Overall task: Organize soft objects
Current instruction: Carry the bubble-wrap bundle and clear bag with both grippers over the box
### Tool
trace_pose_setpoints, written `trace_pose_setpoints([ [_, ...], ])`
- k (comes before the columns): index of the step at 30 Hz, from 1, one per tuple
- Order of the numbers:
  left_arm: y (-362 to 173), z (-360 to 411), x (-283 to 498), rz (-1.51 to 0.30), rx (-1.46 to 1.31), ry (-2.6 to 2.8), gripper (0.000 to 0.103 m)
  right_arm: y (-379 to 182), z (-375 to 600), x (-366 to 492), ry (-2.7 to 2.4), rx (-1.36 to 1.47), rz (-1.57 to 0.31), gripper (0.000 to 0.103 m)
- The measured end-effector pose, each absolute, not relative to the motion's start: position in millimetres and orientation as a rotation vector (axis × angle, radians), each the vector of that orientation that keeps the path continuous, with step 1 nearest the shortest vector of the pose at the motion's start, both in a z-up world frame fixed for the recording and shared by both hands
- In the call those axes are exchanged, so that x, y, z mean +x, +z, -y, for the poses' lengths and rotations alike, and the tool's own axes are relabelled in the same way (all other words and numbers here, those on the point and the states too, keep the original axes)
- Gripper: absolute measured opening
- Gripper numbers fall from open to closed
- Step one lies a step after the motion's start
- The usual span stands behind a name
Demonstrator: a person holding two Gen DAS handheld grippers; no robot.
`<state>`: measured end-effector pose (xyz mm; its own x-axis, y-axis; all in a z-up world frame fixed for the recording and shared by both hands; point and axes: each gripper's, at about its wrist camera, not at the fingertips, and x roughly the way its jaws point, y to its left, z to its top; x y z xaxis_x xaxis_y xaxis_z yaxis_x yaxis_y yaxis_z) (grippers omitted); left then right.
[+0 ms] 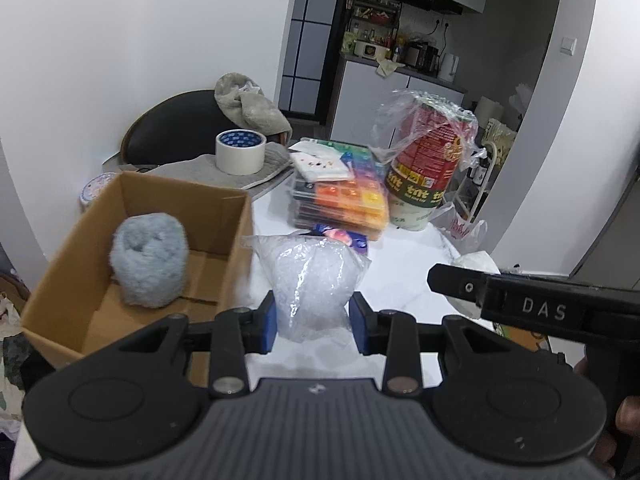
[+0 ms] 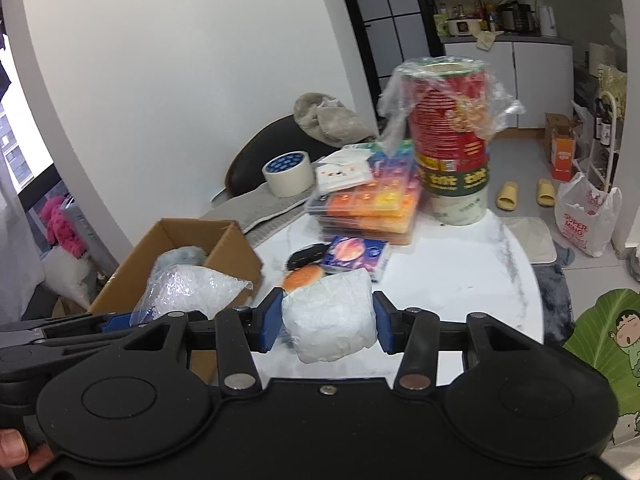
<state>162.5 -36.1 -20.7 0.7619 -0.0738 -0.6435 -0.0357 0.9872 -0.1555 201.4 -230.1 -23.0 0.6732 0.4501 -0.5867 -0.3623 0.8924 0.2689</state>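
Note:
My left gripper (image 1: 312, 322) is shut on a crinkly bubble-wrap bag (image 1: 310, 280), held just right of an open cardboard box (image 1: 168, 196). A fluffy grey-blue roll (image 1: 148, 260) stands inside the box. In the right wrist view the bubble-wrap bag (image 2: 188, 292) hangs over the box (image 2: 224, 248). My right gripper (image 2: 328, 322) is shut on a white soft wrapped bundle (image 2: 330, 318), held above the white table (image 2: 460, 280). An orange bun-like soft toy (image 2: 302, 277) and a black item (image 2: 306, 256) lie just beyond it.
A tape roll (image 1: 240, 152) sits on a grey cloth (image 1: 208, 172). Stacked colourful plastic cases (image 1: 340, 196), a wrapped red canister (image 1: 428, 160) and a blue packet (image 2: 356, 258) stand on the table. A chair with a grey towel (image 1: 248, 104) is behind. The right gripper's body (image 1: 520, 304) shows at right.

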Motion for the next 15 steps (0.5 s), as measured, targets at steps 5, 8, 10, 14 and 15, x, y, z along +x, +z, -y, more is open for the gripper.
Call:
trace_pose_setpoints([
  [5,-15,8,158,-0.744,-0.153,-0.027,0.036,-16,206,199,0.491,0.102,-0.72,0.046],
  [8,-10,-9,155,-0.755,-0.145,-0.023,0.036,-13,193,197,0.507,0.083,-0.727,0.046],
  [10,-7,-19,154,-0.761,-0.139,-0.021,0.036,-11,184,197,0.512,0.074,-0.73,0.046],
  [14,-2,-39,153,-0.775,-0.126,-0.016,0.036,-8,168,197,0.524,0.058,-0.734,0.046],
  [15,-2,-43,153,-0.778,-0.122,-0.012,0.036,-7,164,198,0.527,0.057,-0.735,0.046],
])
